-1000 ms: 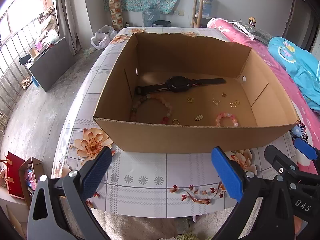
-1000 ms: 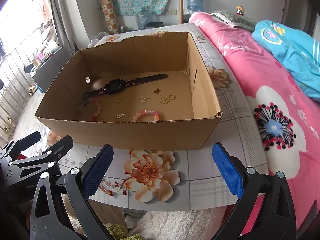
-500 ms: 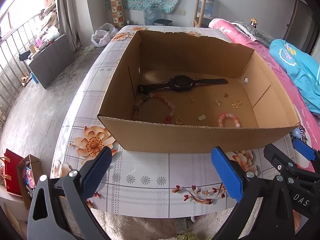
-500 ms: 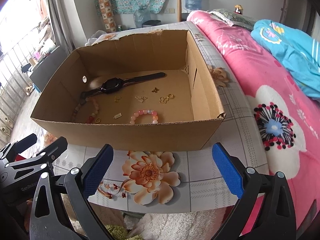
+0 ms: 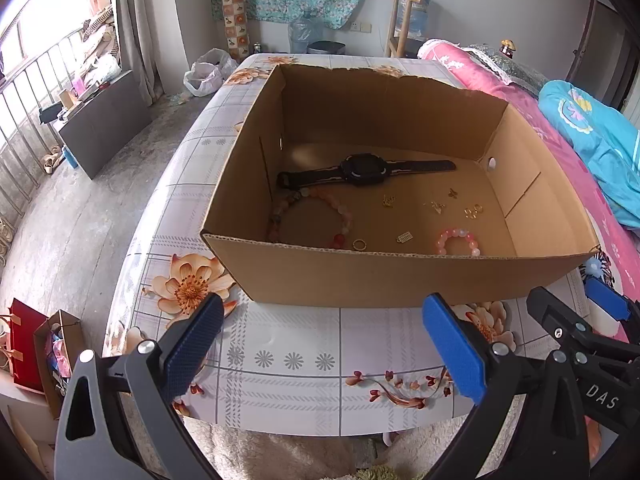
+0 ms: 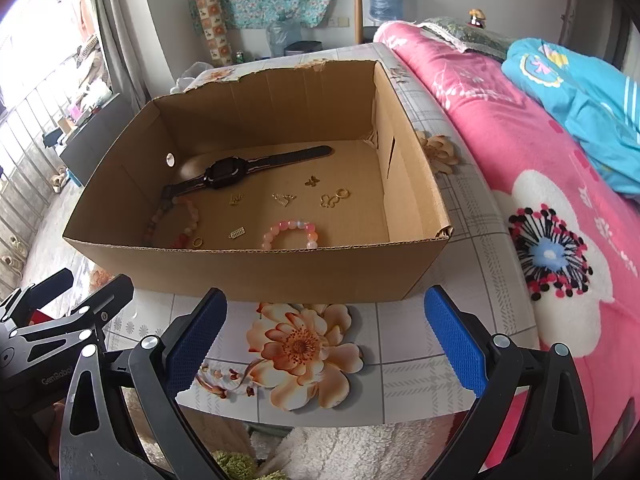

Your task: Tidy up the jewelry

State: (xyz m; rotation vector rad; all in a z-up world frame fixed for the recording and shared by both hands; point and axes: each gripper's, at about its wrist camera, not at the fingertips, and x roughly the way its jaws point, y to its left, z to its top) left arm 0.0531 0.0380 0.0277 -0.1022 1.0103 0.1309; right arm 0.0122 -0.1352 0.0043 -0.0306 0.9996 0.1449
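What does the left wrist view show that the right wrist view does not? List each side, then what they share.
Only the left wrist view: the red paper gift bag on the floor, and the right gripper at the right edge.

Only the right wrist view: the pink floral bedspread's big white flower, and the left gripper at the left edge.

Both: the open brown cardboard box holding the black wristwatch, the small pink bead bracelet and gold charms, with each view's own blue-padded fingers open.
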